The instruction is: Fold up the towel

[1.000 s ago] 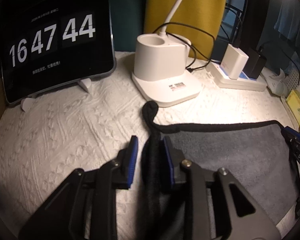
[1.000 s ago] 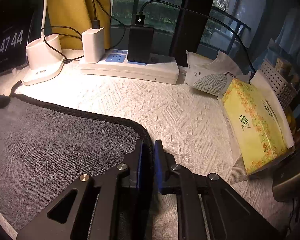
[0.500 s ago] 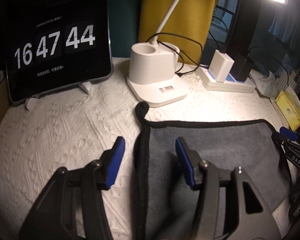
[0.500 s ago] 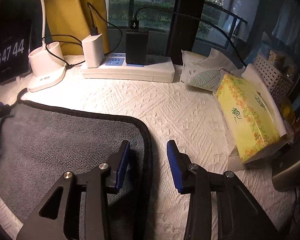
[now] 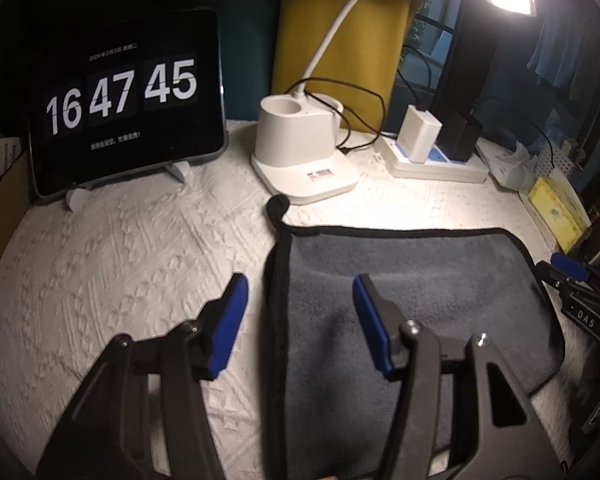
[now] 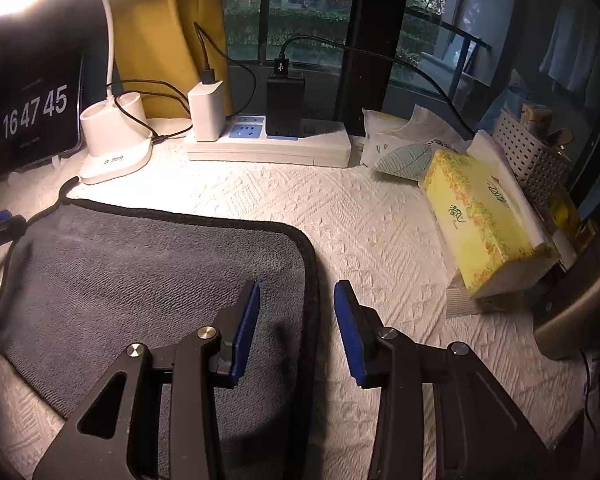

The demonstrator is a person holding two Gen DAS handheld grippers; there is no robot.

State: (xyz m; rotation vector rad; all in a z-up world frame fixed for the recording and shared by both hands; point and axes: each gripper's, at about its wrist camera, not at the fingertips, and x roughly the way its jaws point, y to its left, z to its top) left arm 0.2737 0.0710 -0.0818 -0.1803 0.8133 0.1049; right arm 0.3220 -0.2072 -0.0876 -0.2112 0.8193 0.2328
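Note:
A grey towel point(image 5: 412, 280) with black edging lies flat and folded on the white textured cloth; it also shows in the right wrist view point(image 6: 148, 272). My left gripper point(image 5: 298, 320) is open and empty, raised over the towel's left edge, one blue finger on each side of it. My right gripper point(image 6: 296, 328) is open and empty, raised over the towel's right edge. The right gripper's tip shows at the far right of the left wrist view point(image 5: 568, 266).
A tablet clock point(image 5: 128, 100) stands at the back left. A white lamp base point(image 5: 300, 152) sits just behind the towel's far left corner. A power strip with chargers point(image 6: 268, 140) lies at the back. A yellow tissue box point(image 6: 480, 220) lies at the right.
Both grippers have opened and let go of the towel's edges, then lifted and pulled back. The towel now lies flat.

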